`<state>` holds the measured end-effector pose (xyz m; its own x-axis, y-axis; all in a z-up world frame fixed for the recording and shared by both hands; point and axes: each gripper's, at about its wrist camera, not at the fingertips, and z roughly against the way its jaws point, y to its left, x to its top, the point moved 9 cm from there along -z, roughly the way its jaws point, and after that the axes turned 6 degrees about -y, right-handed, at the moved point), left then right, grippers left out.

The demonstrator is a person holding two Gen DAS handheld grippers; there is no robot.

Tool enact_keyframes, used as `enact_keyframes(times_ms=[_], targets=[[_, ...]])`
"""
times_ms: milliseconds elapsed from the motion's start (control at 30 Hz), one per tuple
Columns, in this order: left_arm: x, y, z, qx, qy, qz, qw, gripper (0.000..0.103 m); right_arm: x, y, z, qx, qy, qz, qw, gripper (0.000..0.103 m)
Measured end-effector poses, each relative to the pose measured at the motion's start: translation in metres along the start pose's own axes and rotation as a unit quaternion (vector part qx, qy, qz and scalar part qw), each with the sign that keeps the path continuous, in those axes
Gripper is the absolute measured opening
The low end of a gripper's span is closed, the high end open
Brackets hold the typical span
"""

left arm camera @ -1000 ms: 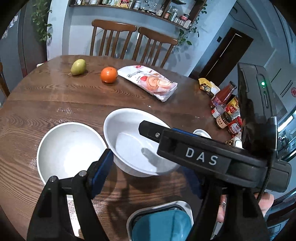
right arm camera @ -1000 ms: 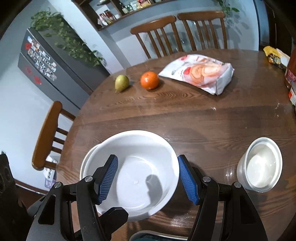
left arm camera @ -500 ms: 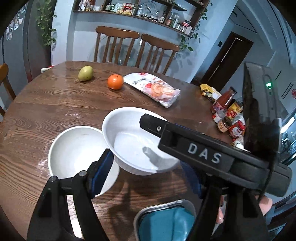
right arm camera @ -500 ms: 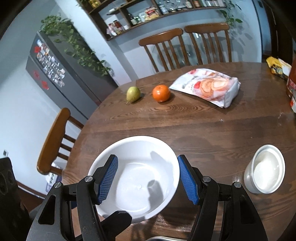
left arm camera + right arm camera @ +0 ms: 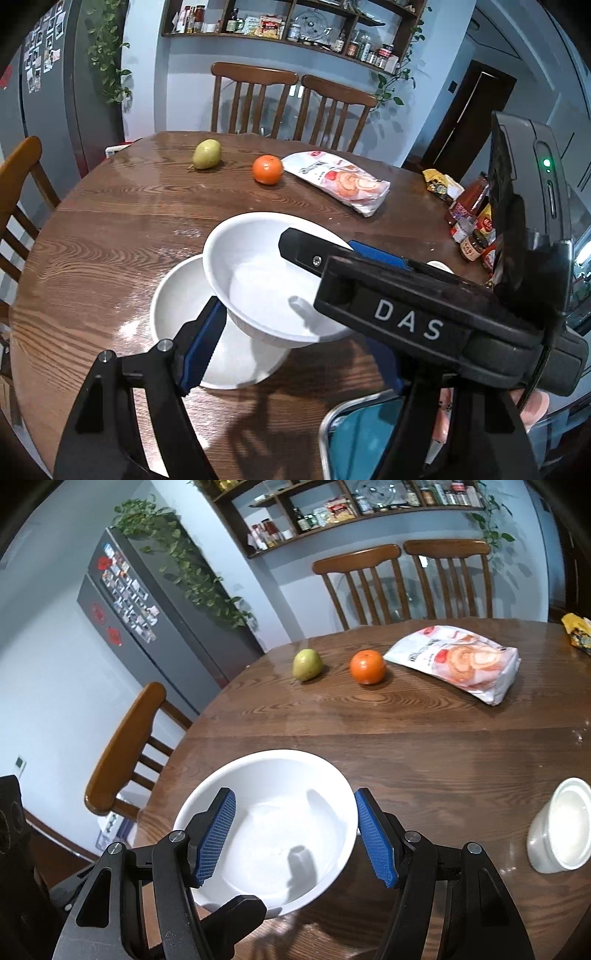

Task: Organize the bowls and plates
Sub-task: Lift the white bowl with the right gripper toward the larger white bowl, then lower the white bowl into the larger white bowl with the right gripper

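Observation:
A large white bowl point(image 5: 266, 280) hangs raised above the round wooden table point(image 5: 110, 236), partly over a second white bowl point(image 5: 184, 306) that rests on the table. My left gripper point(image 5: 291, 328) holds the raised bowl, one blue pad outside its near wall; the other finger is hidden behind the right gripper's body. In the right wrist view my right gripper point(image 5: 295, 834) has its blue pads spread wide above the same bowl point(image 5: 273, 827), not touching it. A small white cup point(image 5: 561, 830) stands at the right.
A pear point(image 5: 207, 154), an orange point(image 5: 267, 169) and a snack bag point(image 5: 340, 181) lie at the far side. Sauce bottles point(image 5: 472, 225) stand at the right edge. A teal container point(image 5: 365, 435) is near the front. Chairs surround the table.
The large bowl has been lifted and carried left, so that it now overlaps the second bowl. Both grippers have risen. The right gripper stays open.

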<state>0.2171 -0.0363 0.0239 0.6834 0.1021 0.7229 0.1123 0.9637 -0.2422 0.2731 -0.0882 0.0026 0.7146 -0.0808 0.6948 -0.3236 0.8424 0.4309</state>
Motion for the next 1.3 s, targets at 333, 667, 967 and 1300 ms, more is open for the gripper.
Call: enact_keyframes(times_ms=[333, 667, 967, 1300], targets=[[-0.004, 0.017, -0.003, 0.034, -0.009, -0.024, 0.9991, 0.073, -0.01, 0.012, -0.015, 0.008, 0.007, 0.011, 1.0, 0.069], [-0.012, 0.029, -0.014, 0.044, 0.017, -0.027, 0.9985, 0.073, -0.025, 0.01, -0.035, 0.004, 0.044, -0.001, 0.999, 0.069], [-0.02, 0.041, -0.023, 0.057, 0.039, -0.025, 0.9973, 0.073, -0.037, 0.013, -0.051, 0.002, 0.07, -0.002, 0.998, 0.069], [-0.038, 0.059, -0.041, 0.035, 0.075, 0.01, 0.9965, 0.073, -0.049, 0.013, -0.062, -0.023, 0.087, 0.019, 0.996, 0.069]])
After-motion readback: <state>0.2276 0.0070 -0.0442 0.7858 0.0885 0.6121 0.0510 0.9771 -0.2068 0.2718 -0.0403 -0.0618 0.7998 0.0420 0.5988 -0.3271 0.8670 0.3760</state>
